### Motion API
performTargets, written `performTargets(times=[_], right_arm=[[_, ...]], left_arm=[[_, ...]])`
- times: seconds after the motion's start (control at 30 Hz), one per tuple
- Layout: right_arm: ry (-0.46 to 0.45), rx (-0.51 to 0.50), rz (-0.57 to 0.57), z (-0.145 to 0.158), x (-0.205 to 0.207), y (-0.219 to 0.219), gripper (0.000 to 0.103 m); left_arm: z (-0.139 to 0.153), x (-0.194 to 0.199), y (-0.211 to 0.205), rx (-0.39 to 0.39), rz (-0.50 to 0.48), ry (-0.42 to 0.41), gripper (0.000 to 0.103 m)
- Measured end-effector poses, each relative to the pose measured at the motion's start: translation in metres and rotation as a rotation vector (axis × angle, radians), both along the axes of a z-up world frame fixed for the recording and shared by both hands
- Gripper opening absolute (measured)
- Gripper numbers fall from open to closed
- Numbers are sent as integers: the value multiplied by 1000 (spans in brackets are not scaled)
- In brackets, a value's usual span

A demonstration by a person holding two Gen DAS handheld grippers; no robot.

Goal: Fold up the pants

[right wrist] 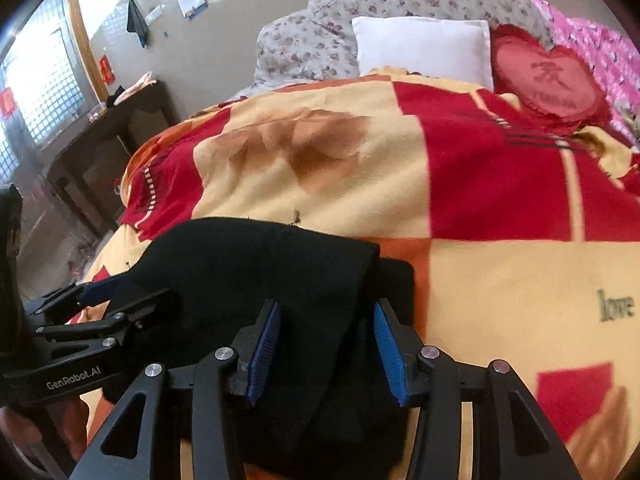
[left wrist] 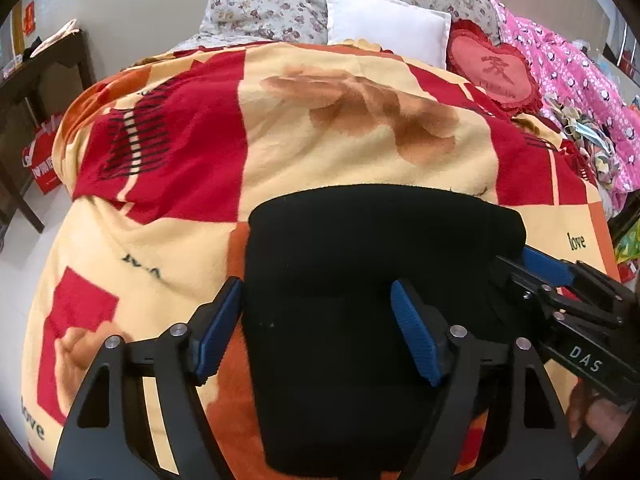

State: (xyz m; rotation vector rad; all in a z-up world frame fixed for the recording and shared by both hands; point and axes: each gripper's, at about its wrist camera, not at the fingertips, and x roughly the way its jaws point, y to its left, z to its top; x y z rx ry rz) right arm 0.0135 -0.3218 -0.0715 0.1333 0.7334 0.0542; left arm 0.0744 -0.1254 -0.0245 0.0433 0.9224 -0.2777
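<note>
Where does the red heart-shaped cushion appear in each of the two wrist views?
Left wrist view: the red heart-shaped cushion is at the upper right, right of the white square pillow.
Right wrist view: the cushion is at the upper right, again right of the pillow.
Shared landmark: the white pillow.

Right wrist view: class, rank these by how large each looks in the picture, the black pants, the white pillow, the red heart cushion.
1. black pants, though nearness to the camera inflates them.
2 and 3. white pillow and red heart cushion look too alike to rank.
</note>
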Motion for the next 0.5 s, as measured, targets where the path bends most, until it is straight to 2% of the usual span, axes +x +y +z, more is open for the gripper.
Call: performTargets(times=[0.1, 0.2, 0.37, 0.5], right_arm=[[-17, -9, 1, -2, 8, 1, 49], [4, -2, -2, 2, 9, 1, 50], [-16, -48, 20, 16, -21, 13, 50], [-14, -71, 8, 6, -40, 20, 52]], left_arm=[[-3, 4, -3, 9, 4, -6, 80], [-2, 3, -2, 8, 1, -2, 80], [4, -9, 2, 12, 11, -27, 80], [6, -25, 7, 30, 22, -45, 80]])
